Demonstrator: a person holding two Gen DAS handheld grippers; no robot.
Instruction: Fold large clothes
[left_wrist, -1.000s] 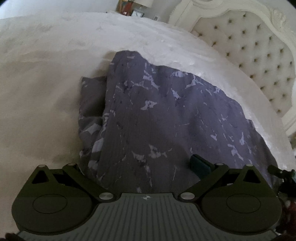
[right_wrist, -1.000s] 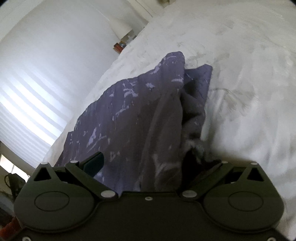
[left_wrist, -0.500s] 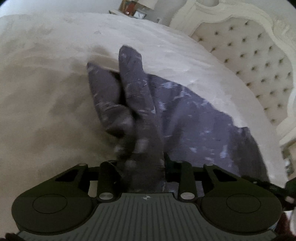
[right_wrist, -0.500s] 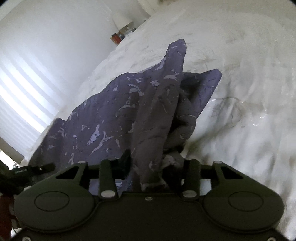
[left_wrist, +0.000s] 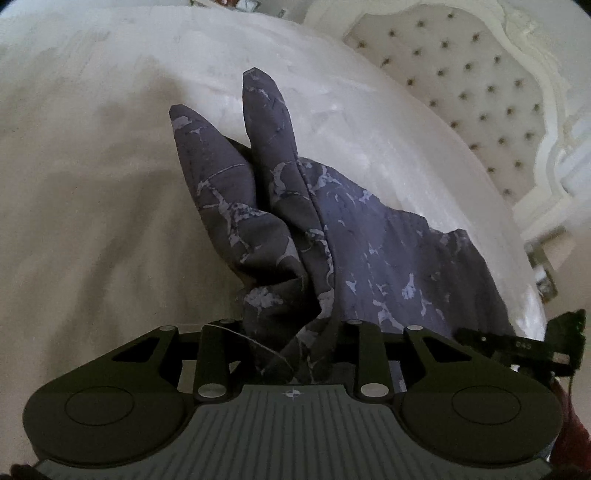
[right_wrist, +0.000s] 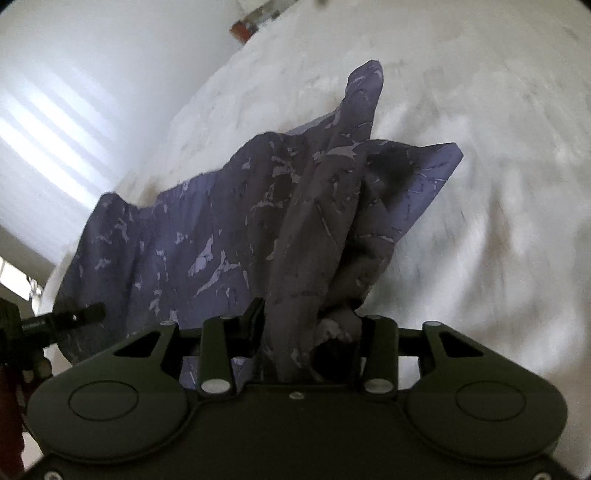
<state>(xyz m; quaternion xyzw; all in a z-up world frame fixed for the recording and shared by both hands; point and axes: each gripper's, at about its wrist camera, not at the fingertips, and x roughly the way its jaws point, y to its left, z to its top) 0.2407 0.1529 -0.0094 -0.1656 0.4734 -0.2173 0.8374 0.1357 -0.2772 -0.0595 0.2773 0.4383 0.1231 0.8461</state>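
Both tools pinch bunched corners of the cloth (left_wrist: 369, 236): the left tool (left_wrist: 291, 354) one end, the right tool (right_wrist: 303, 347) the other. It hangs between them, its far part on the bed (left_wrist: 92, 184). It looks light and floppy; near edges seem the best hold.

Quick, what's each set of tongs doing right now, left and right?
Left tongs: closed on the purple garment, having just been closing.
Right tongs: closed on the same garment, having just been closing.
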